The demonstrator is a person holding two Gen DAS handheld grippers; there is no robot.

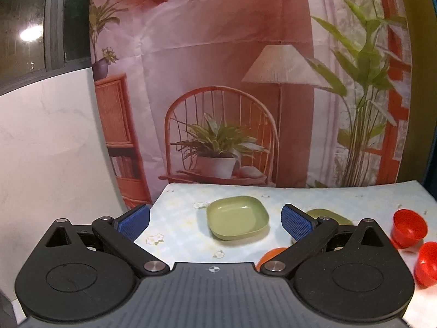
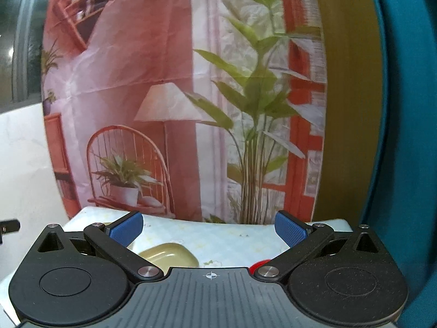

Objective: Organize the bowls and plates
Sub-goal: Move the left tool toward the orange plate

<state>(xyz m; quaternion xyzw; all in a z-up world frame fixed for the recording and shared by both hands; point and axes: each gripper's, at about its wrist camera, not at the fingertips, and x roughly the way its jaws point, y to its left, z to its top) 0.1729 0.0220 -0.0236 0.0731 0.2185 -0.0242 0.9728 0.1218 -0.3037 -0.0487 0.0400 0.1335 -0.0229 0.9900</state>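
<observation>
A green square plate (image 1: 237, 216) sits on the pale flowered tablecloth (image 1: 180, 210), between the fingers of my open, empty left gripper (image 1: 215, 222), which is held above it. A second green plate (image 1: 329, 214) lies partly hidden behind the right fingertip (image 1: 296, 222). Two red bowls (image 1: 409, 227) (image 1: 427, 262) stand at the right. An orange dish (image 1: 269, 255) peeks out by the gripper body. My right gripper (image 2: 209, 231) is open and empty above the table; a green plate (image 2: 169, 255) and a bit of a red bowl (image 2: 259, 264) show under it.
A printed backdrop (image 1: 232, 82) of a room hangs right behind the table's far edge. A white wall panel (image 1: 49, 142) stands at the left. A teal and mustard curtain (image 2: 396, 109) hangs at the right.
</observation>
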